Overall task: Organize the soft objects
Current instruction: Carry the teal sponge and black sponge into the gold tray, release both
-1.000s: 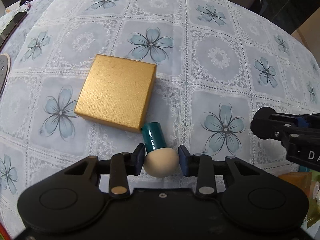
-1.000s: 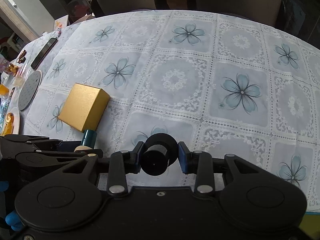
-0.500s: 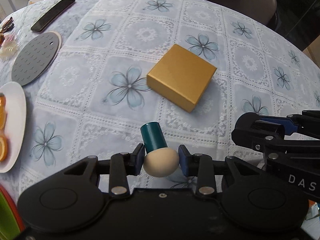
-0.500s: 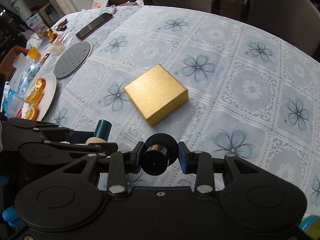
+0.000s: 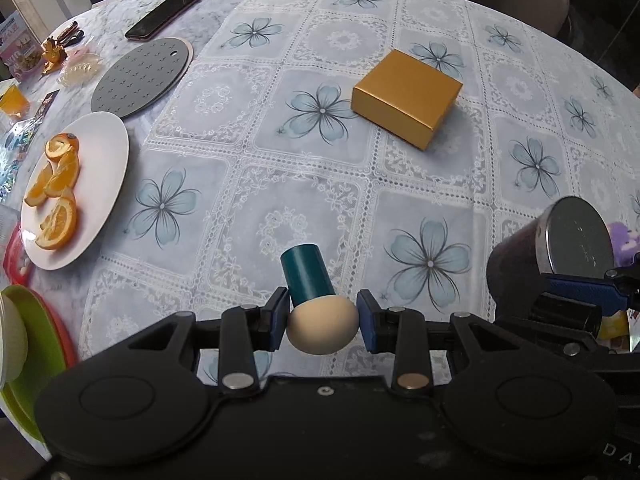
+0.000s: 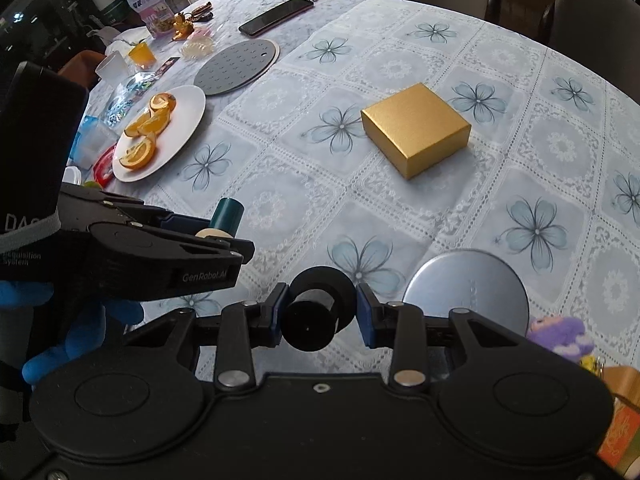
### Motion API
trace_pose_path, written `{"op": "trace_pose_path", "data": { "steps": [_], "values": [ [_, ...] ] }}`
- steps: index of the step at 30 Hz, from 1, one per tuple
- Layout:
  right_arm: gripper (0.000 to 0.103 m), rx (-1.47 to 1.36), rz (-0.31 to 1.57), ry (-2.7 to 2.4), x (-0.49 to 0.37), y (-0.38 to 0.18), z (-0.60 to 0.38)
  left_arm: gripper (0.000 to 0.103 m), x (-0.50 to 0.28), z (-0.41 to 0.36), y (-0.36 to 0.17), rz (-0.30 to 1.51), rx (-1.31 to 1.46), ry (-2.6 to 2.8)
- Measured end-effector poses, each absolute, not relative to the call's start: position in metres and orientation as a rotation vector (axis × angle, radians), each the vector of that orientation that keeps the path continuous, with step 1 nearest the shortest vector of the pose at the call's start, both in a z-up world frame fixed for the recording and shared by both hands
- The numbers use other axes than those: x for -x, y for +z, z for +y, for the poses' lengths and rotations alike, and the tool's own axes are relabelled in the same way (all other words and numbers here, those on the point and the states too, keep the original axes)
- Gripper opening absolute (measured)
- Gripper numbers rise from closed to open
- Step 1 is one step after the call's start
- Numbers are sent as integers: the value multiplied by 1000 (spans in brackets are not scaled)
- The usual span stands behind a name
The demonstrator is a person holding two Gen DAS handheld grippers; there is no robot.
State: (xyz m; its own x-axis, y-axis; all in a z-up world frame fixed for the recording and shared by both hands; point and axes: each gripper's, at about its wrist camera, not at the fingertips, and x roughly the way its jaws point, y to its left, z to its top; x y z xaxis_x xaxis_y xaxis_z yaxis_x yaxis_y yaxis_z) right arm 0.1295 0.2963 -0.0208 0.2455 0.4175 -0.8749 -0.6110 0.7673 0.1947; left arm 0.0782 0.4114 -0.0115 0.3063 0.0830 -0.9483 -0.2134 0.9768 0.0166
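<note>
A cream-headed sponge applicator (image 5: 322, 330) is being clenched by the left gripper (image 5: 322, 320), a black cylinder (image 6: 314, 316) by the right gripper (image 6: 320, 314) — either could be squeezed out if jolted.

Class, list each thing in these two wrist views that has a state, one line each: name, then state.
left gripper: shut on the cream sponge applicator.
right gripper: shut on the black cylinder.
gold box: closed, flat on the tablecloth.
phone: screen dark, lying flat.
white plate: holds orange slices.
</note>
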Motion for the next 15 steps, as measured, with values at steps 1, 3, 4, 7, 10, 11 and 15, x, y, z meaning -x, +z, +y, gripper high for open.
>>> {"op": "trace_pose_path", "data": {
  "steps": [1,3,4,7,10,11,15],
  "values": [
    [37,198,1120,700,-126,-20,291,33,-77,405,-12,1249,110,187],
    [37,180,1125,681,-118,-20,280,33,-74,392,-12,1252,89,171],
    [37,170,1128,673,-116,-19,274,33,-73,386,-12,1253,78,160],
    [38,146,1127,640,-106,-18,254,33,-69,365,-11,1255,54,126],
    [37,119,1127,597,-100,-17,233,33,-66,343,-10,1259,29,93],
    [38,107,1127,584,-98,-17,226,33,-65,337,-10,1259,21,82],
    [37,65,1120,528,-93,-15,198,33,-63,313,-8,1258,-2,45]
  ]
}}
